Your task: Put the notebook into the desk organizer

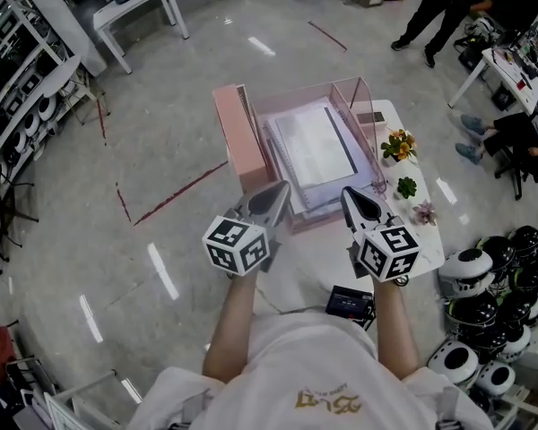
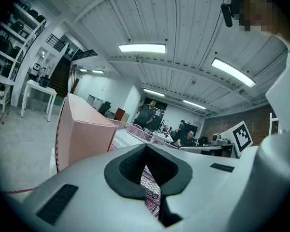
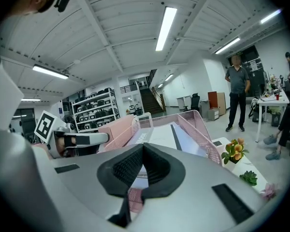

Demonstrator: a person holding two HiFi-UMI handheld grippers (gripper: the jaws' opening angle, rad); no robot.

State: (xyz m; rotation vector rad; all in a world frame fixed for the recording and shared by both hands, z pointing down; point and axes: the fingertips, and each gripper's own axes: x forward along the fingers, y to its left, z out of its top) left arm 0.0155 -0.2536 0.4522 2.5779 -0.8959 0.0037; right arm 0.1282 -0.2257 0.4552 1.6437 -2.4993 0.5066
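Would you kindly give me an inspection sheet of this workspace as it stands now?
Surface: white table, largely filled by the organizer.
Job's things: notebook lies flat inside the pink mesh desk organizer.
Clutter: pink box against the organizer's left side; flowers, green plant, black device.
Grippers: left gripper and right gripper both shut, empty, at the organizer's near edge.
Cables: nothing seen.
Surroundings: helmets on the floor, right; standing person; shelves.

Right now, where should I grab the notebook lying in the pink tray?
Probably by its near edge, coming from your side: the notebook lies flat, and the mesh walls of the tray hem in its long sides.
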